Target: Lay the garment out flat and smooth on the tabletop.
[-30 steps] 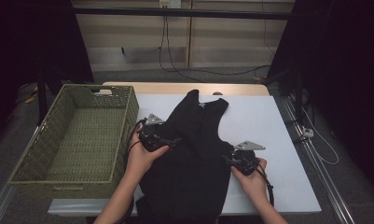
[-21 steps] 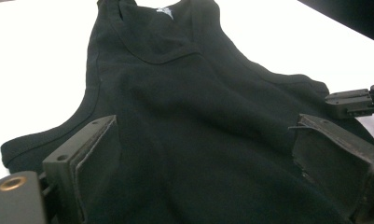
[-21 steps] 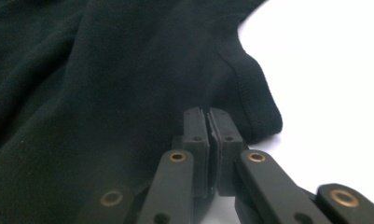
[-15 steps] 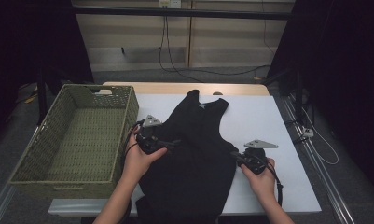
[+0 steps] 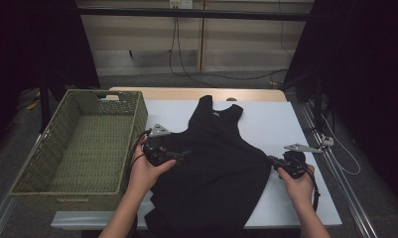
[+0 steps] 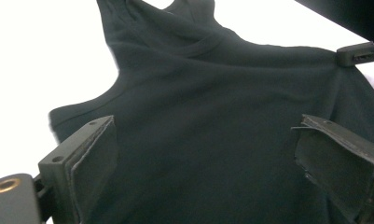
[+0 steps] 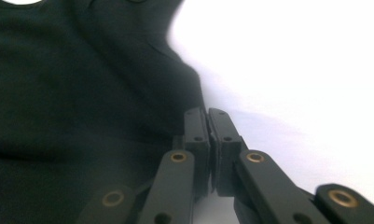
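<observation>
A black tank top point(image 5: 216, 158) lies flat on the white table point(image 5: 281, 124), neck toward the far side. My left gripper point(image 5: 182, 154) rests over its left side with the jaws wide open; in the left gripper view the dark cloth point(image 6: 212, 93) lies under and between the two pads of my left gripper point(image 6: 203, 154), not pinched. My right gripper point(image 5: 271, 159) is at the top's right edge, shut on the cloth. The right gripper view shows the jaws of my right gripper point(image 7: 208, 116) pressed together beside the tank top point(image 7: 72, 84). From the left gripper view, my right gripper point(image 6: 357, 52) draws the fabric into a point.
A woven green basket point(image 5: 137, 114) stands on the table's left part, close to my left hand. Bare white tabletop lies right of and beyond the top. Cables hang behind the table; a metal rail runs along its right edge.
My right hand has moved to the right with the top's edge, spreading the right side of the garment wider. The left hand has stayed where it was.
</observation>
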Demonstrator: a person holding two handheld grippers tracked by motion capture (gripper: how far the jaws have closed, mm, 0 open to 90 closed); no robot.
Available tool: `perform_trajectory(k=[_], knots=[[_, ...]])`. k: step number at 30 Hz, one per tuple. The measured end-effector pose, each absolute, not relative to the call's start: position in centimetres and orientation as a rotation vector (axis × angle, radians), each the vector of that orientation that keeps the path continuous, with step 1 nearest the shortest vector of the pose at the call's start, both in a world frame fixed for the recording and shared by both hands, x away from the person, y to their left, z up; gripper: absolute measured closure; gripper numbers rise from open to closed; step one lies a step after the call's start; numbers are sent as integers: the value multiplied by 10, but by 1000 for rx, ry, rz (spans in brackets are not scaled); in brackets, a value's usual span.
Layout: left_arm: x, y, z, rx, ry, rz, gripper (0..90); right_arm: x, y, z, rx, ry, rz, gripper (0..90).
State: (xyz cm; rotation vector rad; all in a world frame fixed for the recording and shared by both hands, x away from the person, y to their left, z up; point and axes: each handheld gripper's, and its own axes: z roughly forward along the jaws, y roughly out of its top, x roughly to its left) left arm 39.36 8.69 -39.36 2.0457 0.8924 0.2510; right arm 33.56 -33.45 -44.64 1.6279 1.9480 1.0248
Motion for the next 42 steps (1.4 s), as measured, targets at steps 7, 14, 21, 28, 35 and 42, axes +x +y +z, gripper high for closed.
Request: perform_trajectory(k=[7, 14, 21, 28, 35, 42], knots=[[393, 91, -393, 2038, 912, 250, 63, 342, -352, -449, 1636, 1921, 953, 875], [394, 92, -392, 2030, 917, 255, 62, 344, -351, -450, 1570, 1902, 965, 704], [396, 96, -388, 2017, 937, 265, 58, 333, -313, -431, 1437, 1973, 1038, 399], [398, 93, -389, 1966, 983, 258, 58, 318, -246, -426, 1221, 2199, 1207, 297], [400, 97, -384, 1985, 970, 274, 58, 308, -180, -436, 997, 2431, 1298, 274], [401, 98, -380, 1978, 985, 283, 58, 301, -131, -448, 859, 2591, 1336, 238]])
